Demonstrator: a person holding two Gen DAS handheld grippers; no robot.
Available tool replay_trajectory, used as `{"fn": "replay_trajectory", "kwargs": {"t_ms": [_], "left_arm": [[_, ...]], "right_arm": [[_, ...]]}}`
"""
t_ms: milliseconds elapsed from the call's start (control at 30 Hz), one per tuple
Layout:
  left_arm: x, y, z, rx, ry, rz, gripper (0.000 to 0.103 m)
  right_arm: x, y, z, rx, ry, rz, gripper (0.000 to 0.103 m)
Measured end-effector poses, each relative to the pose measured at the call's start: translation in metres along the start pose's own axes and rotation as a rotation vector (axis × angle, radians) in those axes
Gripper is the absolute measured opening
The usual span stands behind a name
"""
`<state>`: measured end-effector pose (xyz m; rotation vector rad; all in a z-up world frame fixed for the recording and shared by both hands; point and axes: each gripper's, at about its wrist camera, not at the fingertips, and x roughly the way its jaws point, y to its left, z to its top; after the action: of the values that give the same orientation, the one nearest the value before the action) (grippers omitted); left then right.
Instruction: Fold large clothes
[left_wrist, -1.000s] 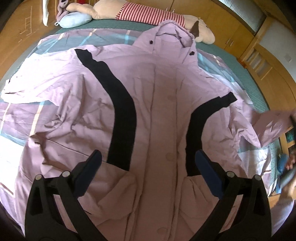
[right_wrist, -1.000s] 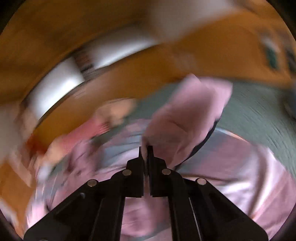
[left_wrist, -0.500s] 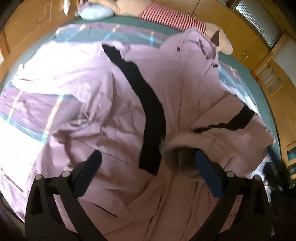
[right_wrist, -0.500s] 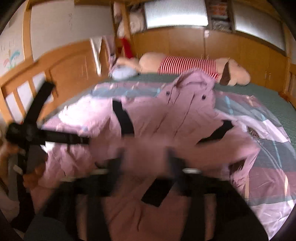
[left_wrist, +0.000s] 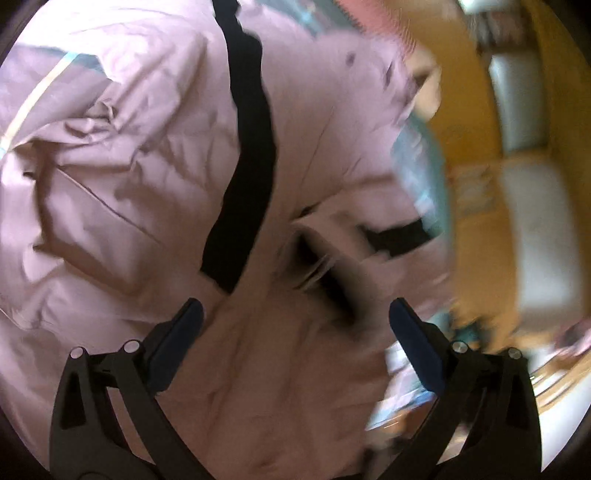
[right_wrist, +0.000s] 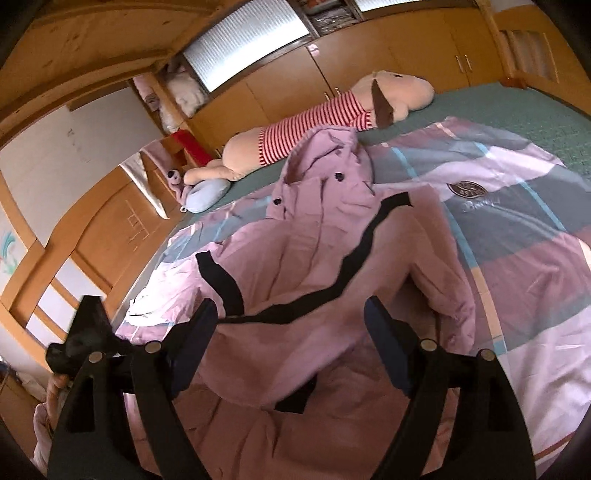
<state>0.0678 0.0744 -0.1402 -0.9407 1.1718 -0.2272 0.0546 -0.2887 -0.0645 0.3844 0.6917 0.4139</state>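
Note:
A large pale purple jacket (right_wrist: 314, 258) with black stripes lies front-up on the bed, hood toward the far side. Its right sleeve (right_wrist: 295, 332) is folded over the chest, cuff near the middle. In the left wrist view the jacket (left_wrist: 147, 184) fills the frame, blurred on the right. My left gripper (left_wrist: 295, 332) is open and empty above the jacket's lower front. My right gripper (right_wrist: 288, 332) is open and empty above the folded sleeve. The left gripper's body (right_wrist: 85, 332) shows at the left edge of the right wrist view.
The jacket lies on a plaid quilt (right_wrist: 517, 221) over a green bedspread (right_wrist: 517, 110). A long plush dog in a red striped shirt (right_wrist: 332, 110) and a blue pillow (right_wrist: 207, 192) lie at the bed's far side. Wooden wardrobes (right_wrist: 369, 55) and a wooden headboard (right_wrist: 92, 240) surround the bed.
The right gripper carried the sleeve over the jacket's chest, let it go and opened. The left gripper moved down and swung right over the jacket, staying open.

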Motion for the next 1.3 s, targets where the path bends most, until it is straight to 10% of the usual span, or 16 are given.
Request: {"fn": "replay_trajectory", "kwargs": {"t_ms": [100,300,500,533,600,800,1000,1067,1133,1300], "left_arm": [[-0.010,-0.002,0.003,-0.004,-0.018,-0.089,0.101],[0.041,-0.019,-0.023,0.057,0.204,-0.117,0.101],[0.082,-0.035,-0.040,0.122,0.261,-0.054,0.093],[0.085,-0.037,-0.039,0.137,0.239,-0.034,0.084],[0.087,-0.037,-0.034,0.171,0.203,0.010,0.022],[0.044,-0.054,-0.019,0.337,-0.083,0.168,0.013],[0.038,-0.069,-0.024,0.453,-0.161,0.271,0.013],[0.045,-0.068,-0.023,0.462,-0.158,0.298,0.013],[0.047,-0.063,-0.019,0.460,-0.150,0.319,0.013],[0.048,-0.056,0.003,0.434,-0.211,0.376,0.013]], "right_arm": [[0.000,-0.002,-0.001,0.004,0.001,-0.012,0.082],[0.010,-0.006,-0.003,0.026,0.023,-0.051,0.082],[0.023,-0.009,-0.004,0.024,0.047,-0.089,0.082],[0.025,-0.010,-0.003,0.025,0.049,-0.089,0.082],[0.028,-0.018,0.000,0.068,0.049,-0.071,0.082],[0.062,-0.090,-0.007,0.557,0.164,0.222,0.082],[0.088,-0.134,0.001,0.674,0.129,0.196,0.082],[0.092,-0.155,-0.002,0.759,0.104,0.199,0.075],[0.092,-0.162,-0.005,0.768,0.096,0.161,0.041],[0.091,-0.102,0.007,0.379,0.170,-0.042,0.017]]}}
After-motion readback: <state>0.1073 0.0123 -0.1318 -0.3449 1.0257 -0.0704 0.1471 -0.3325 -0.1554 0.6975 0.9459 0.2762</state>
